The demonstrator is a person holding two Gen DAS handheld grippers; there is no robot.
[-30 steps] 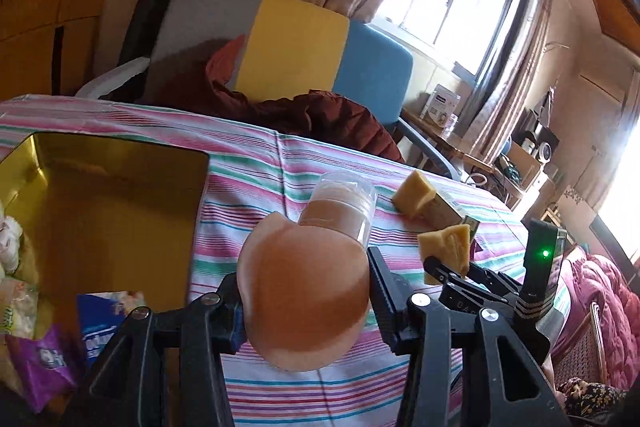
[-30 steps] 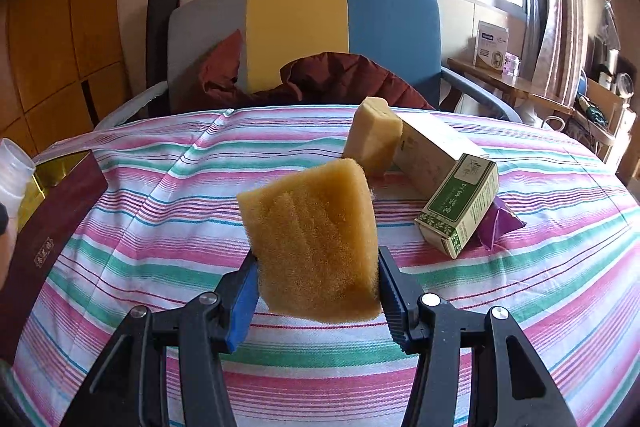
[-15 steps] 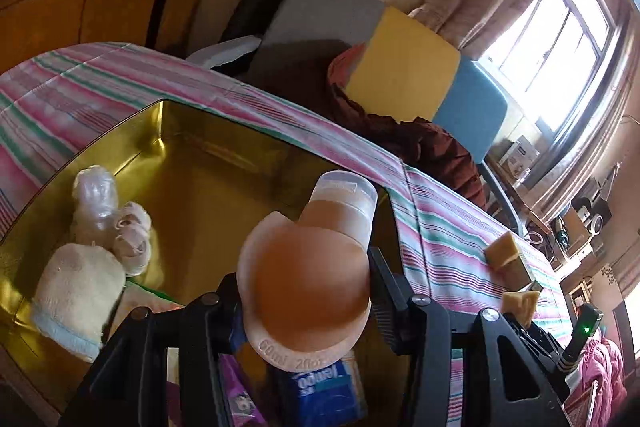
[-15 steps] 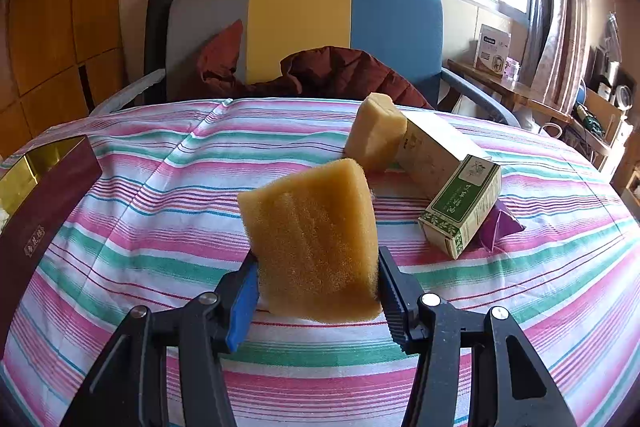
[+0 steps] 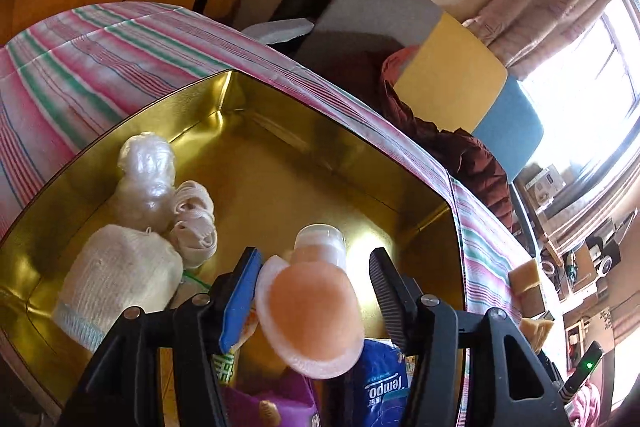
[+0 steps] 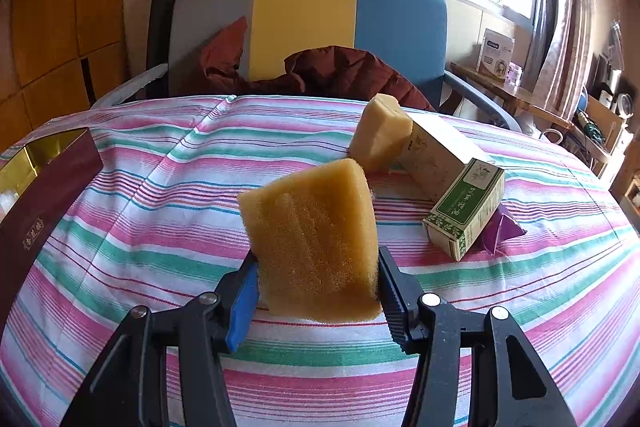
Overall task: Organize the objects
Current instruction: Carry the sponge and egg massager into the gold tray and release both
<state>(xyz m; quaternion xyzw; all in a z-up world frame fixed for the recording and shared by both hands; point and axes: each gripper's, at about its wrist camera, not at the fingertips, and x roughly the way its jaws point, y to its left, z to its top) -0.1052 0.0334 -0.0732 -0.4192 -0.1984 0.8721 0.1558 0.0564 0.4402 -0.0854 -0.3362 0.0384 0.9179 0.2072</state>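
In the left wrist view my left gripper (image 5: 316, 279) hangs over the gold tin box (image 5: 280, 163). Its jaws stand open, with gaps on both sides of the peach squeeze bottle (image 5: 310, 311), which drops between them, clear cap pointing away. In the right wrist view my right gripper (image 6: 316, 279) is shut on a yellow sponge (image 6: 314, 239), held above the striped tablecloth (image 6: 160, 187). A second sponge (image 6: 380, 137) leans on a green-and-white carton (image 6: 452, 191). The tin box's dark red side (image 6: 40, 203) shows at the left edge.
Inside the tin lie a white knitted item (image 5: 116, 275), a plastic-wrapped bundle (image 5: 146, 171), rolled white tape (image 5: 194, 223), a blue tissue pack (image 5: 380, 387) and a purple packet (image 5: 276, 403). A purple pouch (image 6: 502, 231) sits behind the carton. A chair with a dark red jacket (image 6: 320, 71) stands behind the table.
My left gripper moved further over the tin, tilted down and opened, letting go of the peach bottle. My right gripper stays still, holding the sponge.
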